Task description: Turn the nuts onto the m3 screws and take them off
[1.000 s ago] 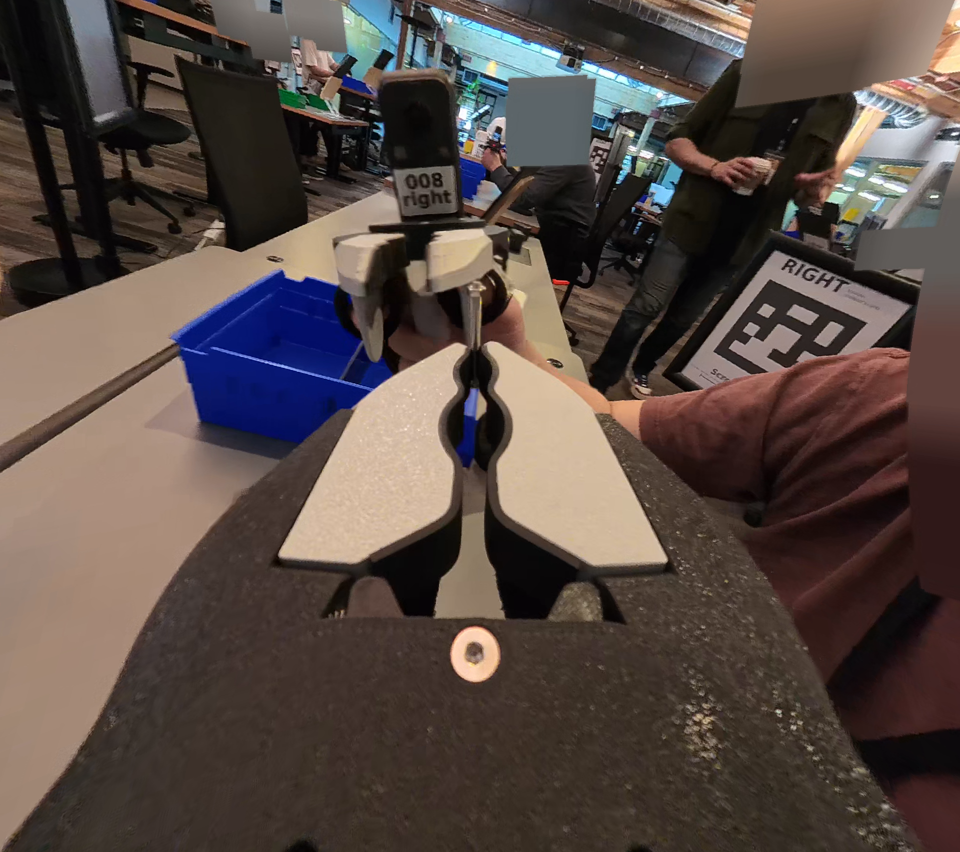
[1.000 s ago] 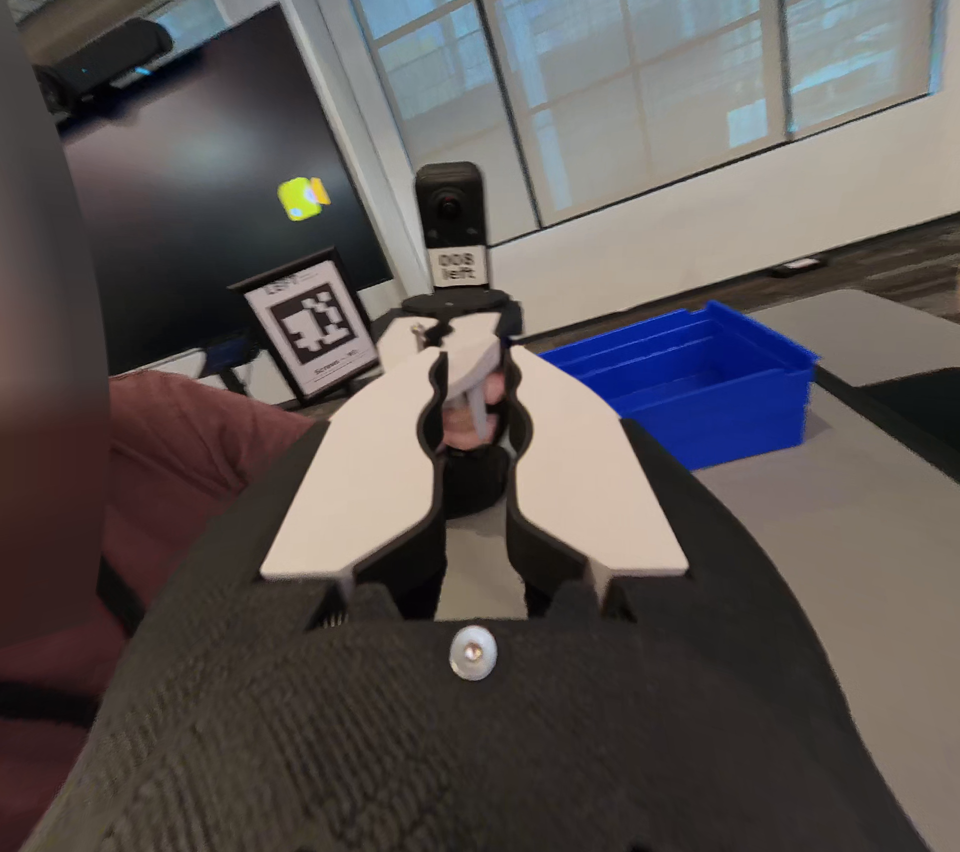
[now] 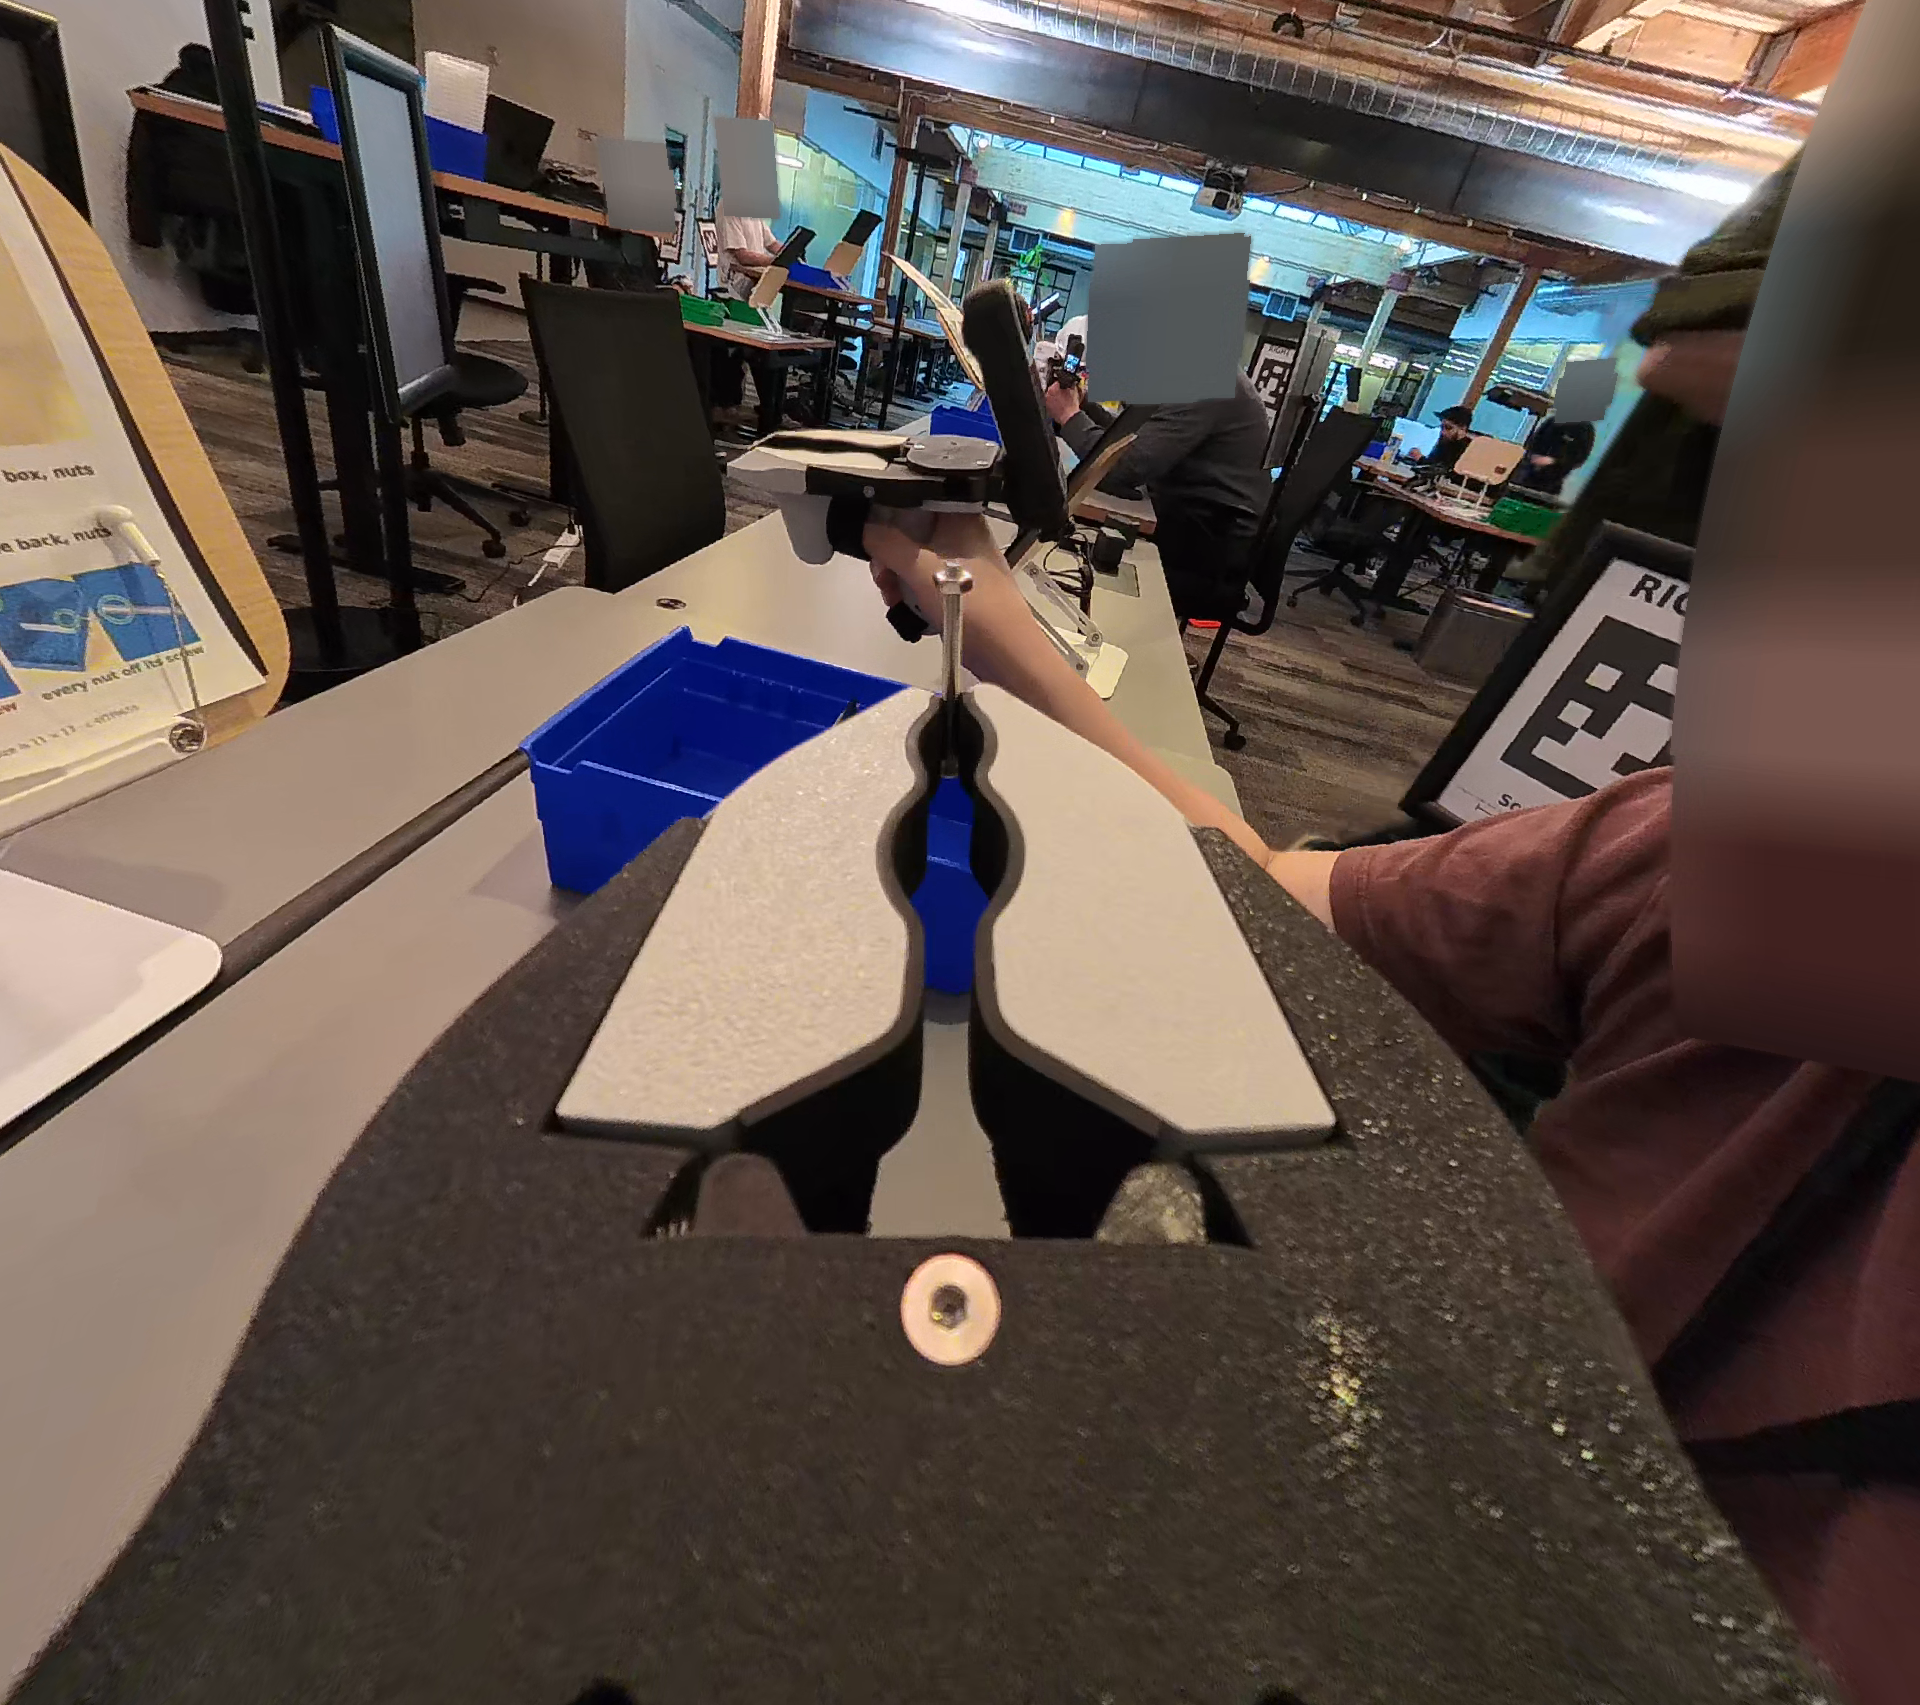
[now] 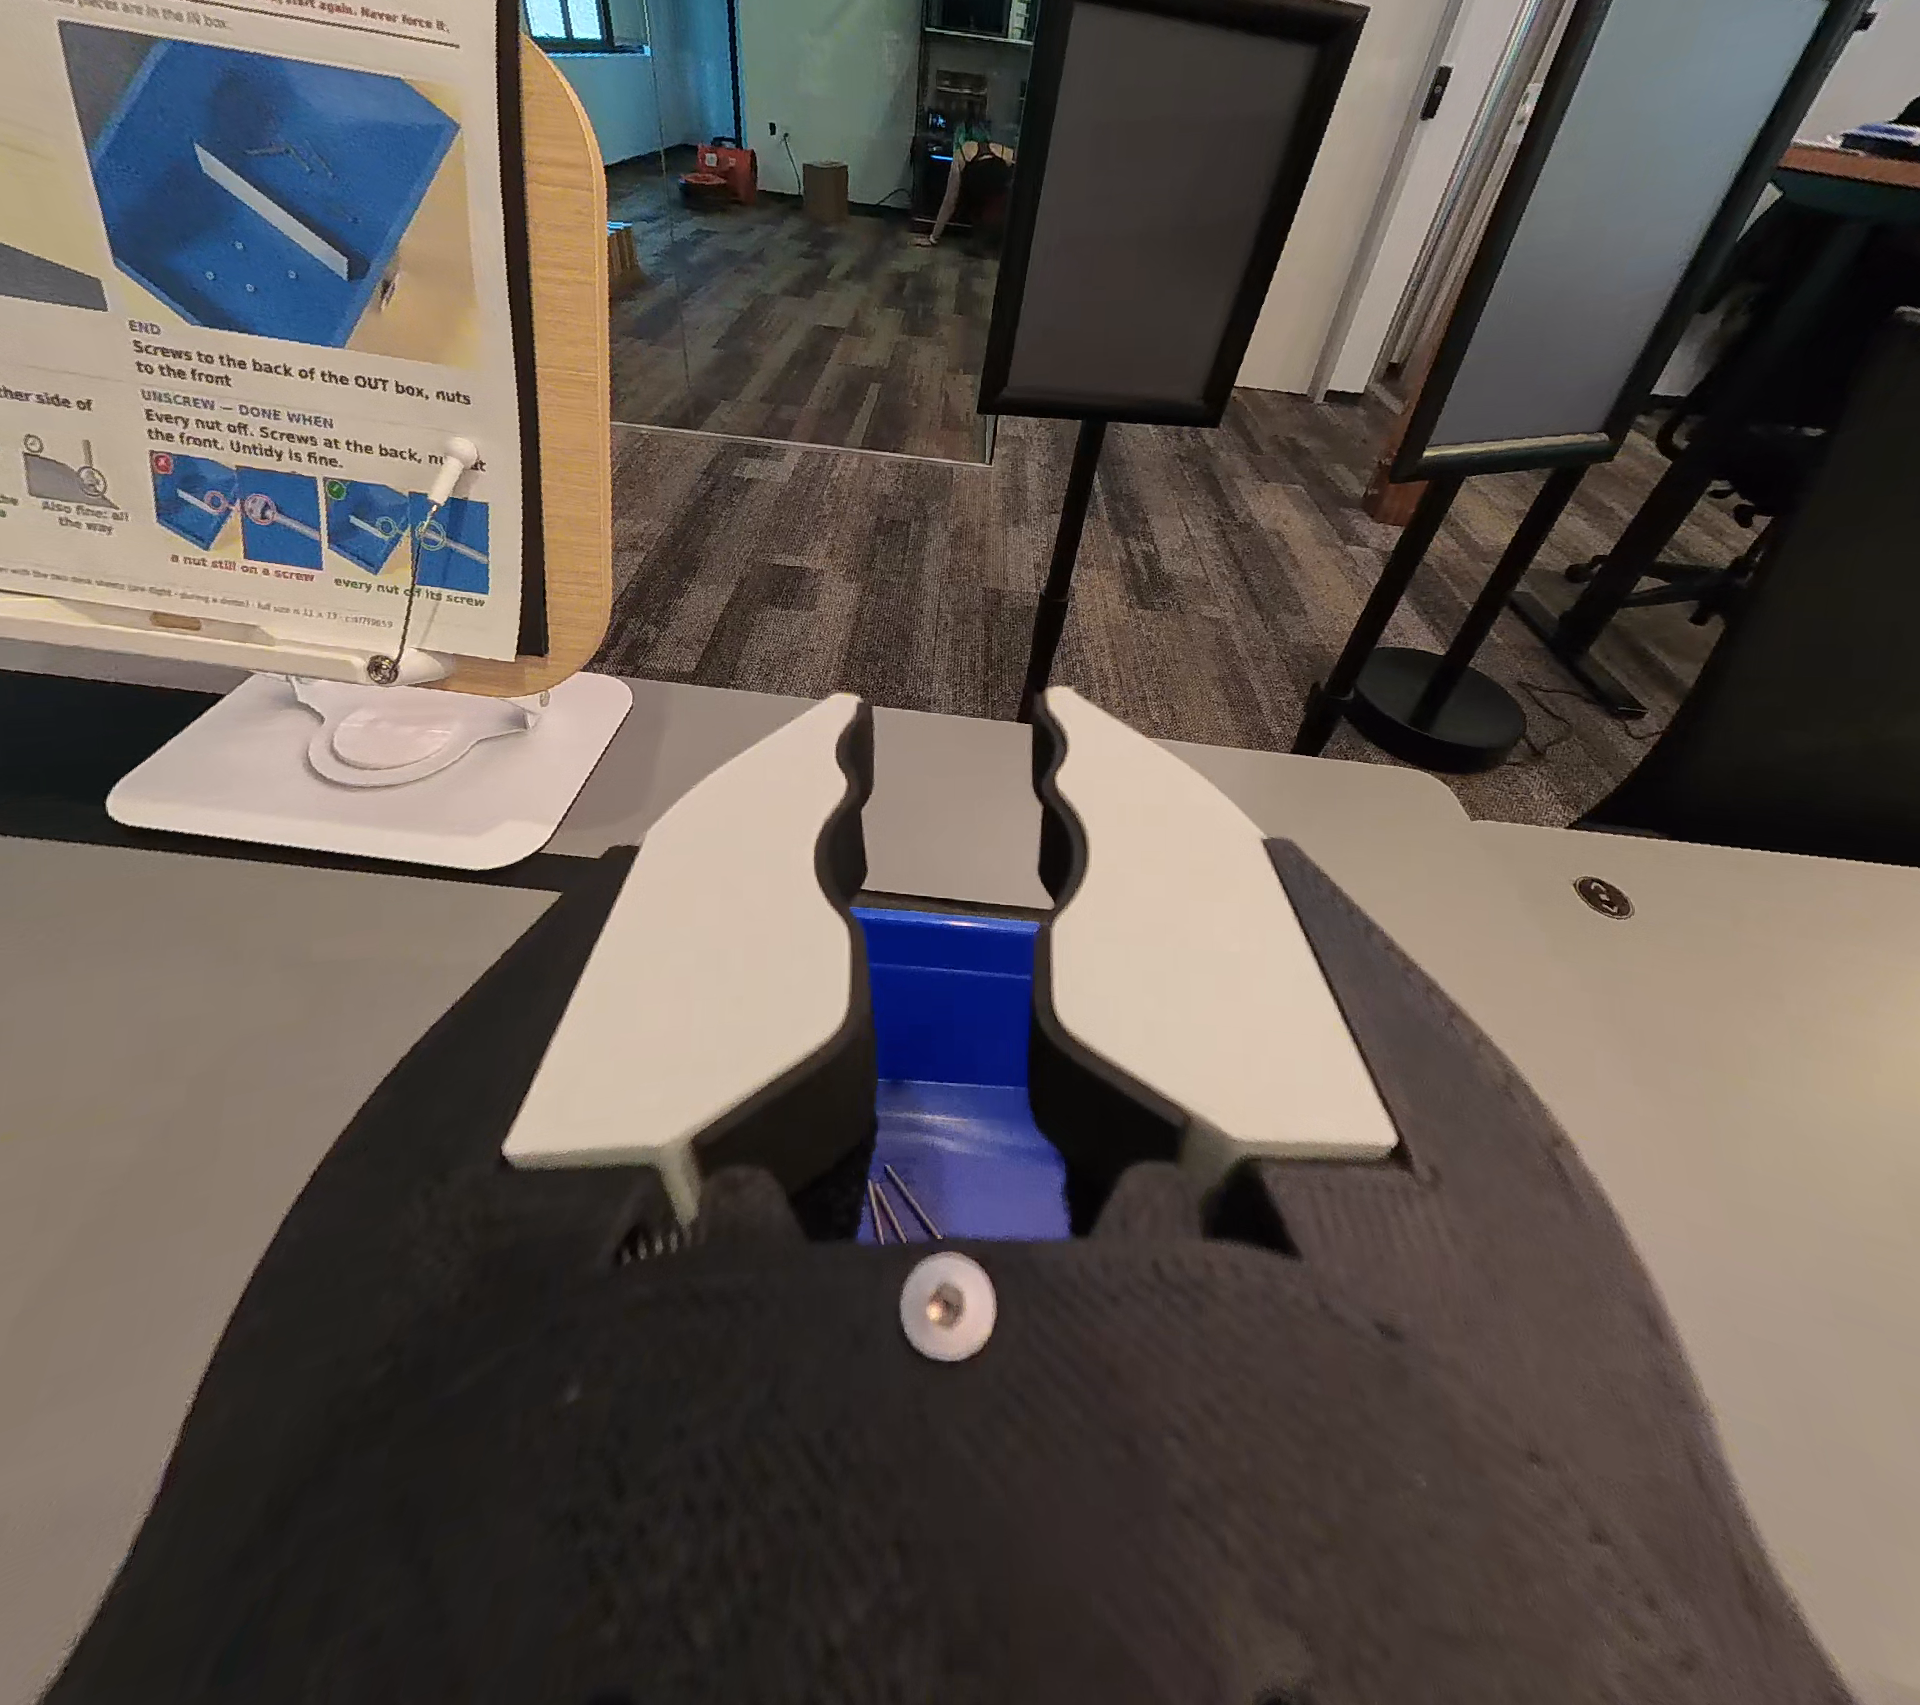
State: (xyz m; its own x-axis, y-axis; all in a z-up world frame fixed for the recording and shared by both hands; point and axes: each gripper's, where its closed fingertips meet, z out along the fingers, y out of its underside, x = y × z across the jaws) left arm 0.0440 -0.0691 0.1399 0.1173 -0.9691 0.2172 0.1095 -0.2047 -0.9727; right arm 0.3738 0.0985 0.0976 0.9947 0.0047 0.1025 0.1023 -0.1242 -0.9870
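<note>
over the grey table (image 3: 312, 782), left gripper (image 3: 951, 705) clamps a screw (image 3: 951, 647); right gripper (image 4: 945, 720) gapes.

**My rig, quick look**

Both my grippers: black textured body, two pale grey curvy fingers w/ black inner pads, one silver screw centred at base — left gripper (image 3: 951, 715), right gripper (image 4: 948, 710). My sleeve (image 3: 1538, 938) is short, maroon.

left gripper (image 3: 949, 705) closed on an upright screw (image 3: 951, 653) by its shank, head up, blue bin (image 3: 665, 746) on grey table (image 3: 312, 782) behind, right gripper (image 3: 831, 481) beyond
</note>
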